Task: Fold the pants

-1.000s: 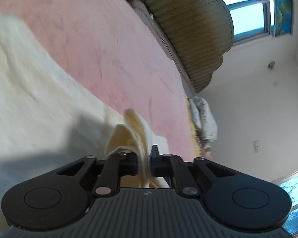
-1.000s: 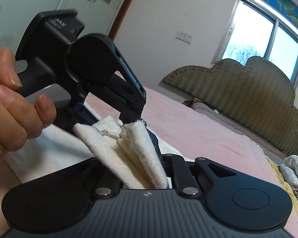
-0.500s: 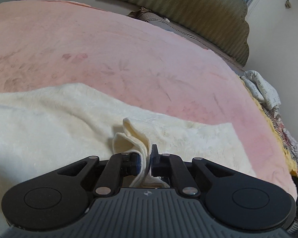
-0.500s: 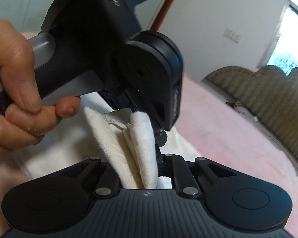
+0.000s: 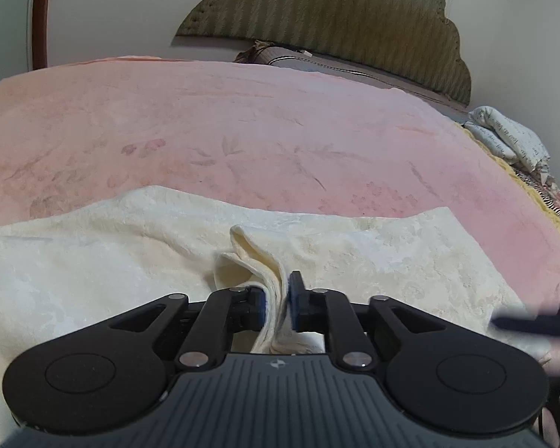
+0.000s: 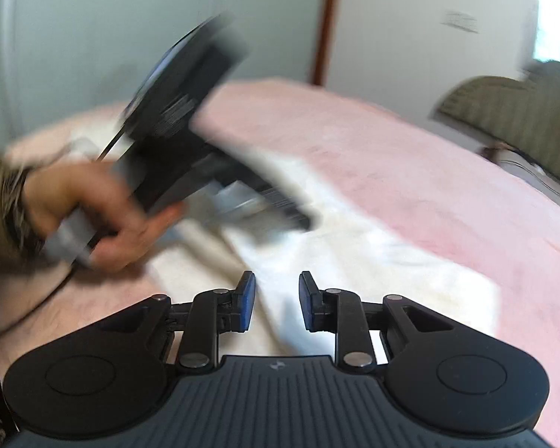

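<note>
Pink bedspread (image 5: pixel 280 130) fills the left wrist view, with a green padded headboard (image 5: pixel 336 33) at 12 o'clock and loose bedding (image 5: pixel 511 142) at 2 o'clock. I find the cream pants (image 5: pixel 93 280) laid flat across the near bed, their far edge running from 9 to 3 o'clock. My left tool (image 5: pixel 277 300) has a bunched fold of them between its pads; the jaws are opening, and the right pad looks to stand just clear of the cloth. I judge the fabric soft, plush and light: it will slump and crease, not slip. Best hold is on a doubled hem or corner, pinched deep. Open bedspread beyond offers ample room toward 12 o'clock.

From the right wrist view, heavily blurred, my right tool (image 6: pixel 276 300) is parted and opening with nothing between the pads; pants lie beneath. A hand (image 6: pixel 104 209) carries the left tool at 10 o'clock, close by, so I would watch for a clash there. Bed edge at 3 o'clock limits travel.
</note>
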